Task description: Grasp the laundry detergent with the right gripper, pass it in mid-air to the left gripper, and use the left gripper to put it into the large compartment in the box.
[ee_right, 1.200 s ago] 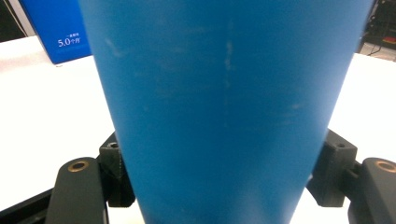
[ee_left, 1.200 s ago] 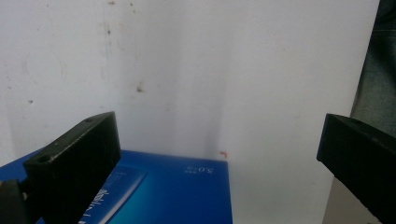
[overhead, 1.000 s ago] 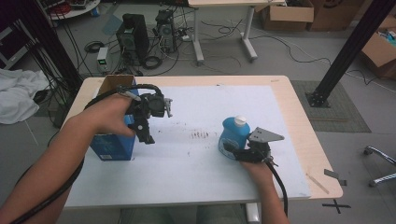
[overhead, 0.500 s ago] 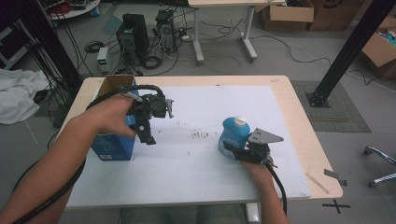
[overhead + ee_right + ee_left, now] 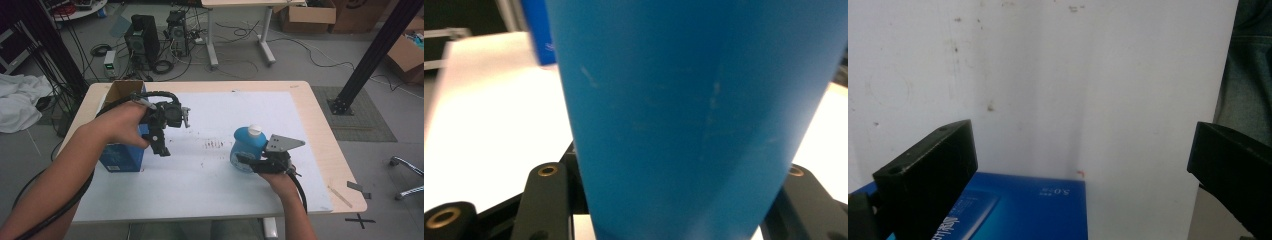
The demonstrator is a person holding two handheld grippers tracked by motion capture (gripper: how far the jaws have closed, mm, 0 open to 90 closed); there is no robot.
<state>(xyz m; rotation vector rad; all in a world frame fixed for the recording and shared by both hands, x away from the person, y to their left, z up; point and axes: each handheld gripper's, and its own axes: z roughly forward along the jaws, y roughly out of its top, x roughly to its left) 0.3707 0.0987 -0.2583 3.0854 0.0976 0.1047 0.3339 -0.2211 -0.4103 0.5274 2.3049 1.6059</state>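
High view: a blue bottle (image 5: 246, 150) with a white cap (image 5: 255, 130) stands upright on the white sheet (image 5: 210, 175) covering the table (image 5: 320, 135), right of centre; the right gripper (image 5: 245, 161) reaches it level from the near right side, its jaws having just been closing with the bottle between them, now clamped on the lower body. Right gripper view adds the contact itself: the blue wall of the bottle (image 5: 694, 110) wedged between both jaws.

A blue box (image 5: 121, 156) stands near the table's left edge, an opened cardboard box (image 5: 120, 91) behind it; contents of neither can be told. Left gripper view shows the blue box's top (image 5: 1018, 210) directly below.

The left gripper (image 5: 161, 147) hangs above the blue box, tilted downward, forearm raised; its jaws stand wide apart, grasping nothing.
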